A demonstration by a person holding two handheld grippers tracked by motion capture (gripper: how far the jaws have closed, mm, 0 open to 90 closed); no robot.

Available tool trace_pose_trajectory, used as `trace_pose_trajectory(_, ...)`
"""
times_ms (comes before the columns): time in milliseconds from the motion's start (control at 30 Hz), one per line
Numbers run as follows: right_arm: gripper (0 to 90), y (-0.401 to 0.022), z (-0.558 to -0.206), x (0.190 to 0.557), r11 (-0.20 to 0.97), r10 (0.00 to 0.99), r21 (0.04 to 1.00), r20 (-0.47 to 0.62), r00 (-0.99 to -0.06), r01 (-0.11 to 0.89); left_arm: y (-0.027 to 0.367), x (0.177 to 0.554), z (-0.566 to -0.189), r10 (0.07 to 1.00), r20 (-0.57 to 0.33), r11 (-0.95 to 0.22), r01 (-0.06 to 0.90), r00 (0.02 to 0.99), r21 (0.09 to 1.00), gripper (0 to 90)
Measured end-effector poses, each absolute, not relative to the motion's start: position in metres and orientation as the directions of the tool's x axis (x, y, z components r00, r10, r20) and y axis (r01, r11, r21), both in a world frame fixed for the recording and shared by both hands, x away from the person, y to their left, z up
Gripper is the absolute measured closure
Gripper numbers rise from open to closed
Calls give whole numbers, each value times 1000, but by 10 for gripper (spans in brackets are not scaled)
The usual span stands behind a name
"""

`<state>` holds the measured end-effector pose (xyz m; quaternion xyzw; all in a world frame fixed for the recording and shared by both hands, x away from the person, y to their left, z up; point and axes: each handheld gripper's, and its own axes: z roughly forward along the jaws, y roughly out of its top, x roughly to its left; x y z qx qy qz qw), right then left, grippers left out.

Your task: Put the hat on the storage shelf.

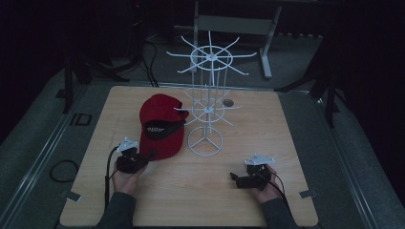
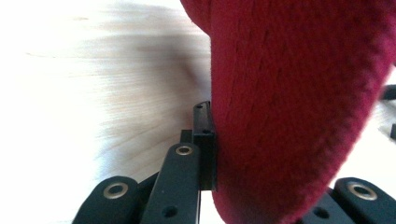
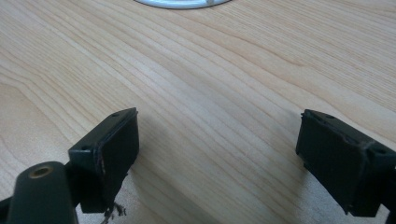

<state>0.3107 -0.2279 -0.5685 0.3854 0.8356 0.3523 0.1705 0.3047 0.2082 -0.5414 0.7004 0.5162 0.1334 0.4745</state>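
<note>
A red cap (image 1: pixel 162 126) with a black inner band lies on the wooden table (image 1: pixel 267 143), its brim toward me. My left gripper (image 1: pixel 147 156) is at the brim's near edge. In the left gripper view the red brim (image 2: pixel 299 93) sits between the jaws, and the left gripper (image 2: pixel 212 149) is shut on it; one black pad presses its side, the other jaw is hidden behind the fabric. My right gripper (image 1: pixel 234 177) rests low at the table's front right. It stands open (image 3: pixel 217 154) over bare wood with nothing between its pads.
A white wire display rack (image 1: pixel 206 109) with two tiers of hooks stands mid-table, just right of the cap; its ring base (image 3: pixel 182 3) lies ahead of the right gripper. A small dark disc (image 1: pixel 228 102) sits behind it. A cable loop (image 1: pixel 62 170) lies on the floor at left.
</note>
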Motion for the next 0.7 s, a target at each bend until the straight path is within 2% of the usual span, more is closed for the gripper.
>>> trace_pose_trajectory(700, 131, -228, -569, 311, 456, 763, 721, -15, -646, 522, 225, 296, -513, 883, -261, 27, 513, 391, 858, 851)
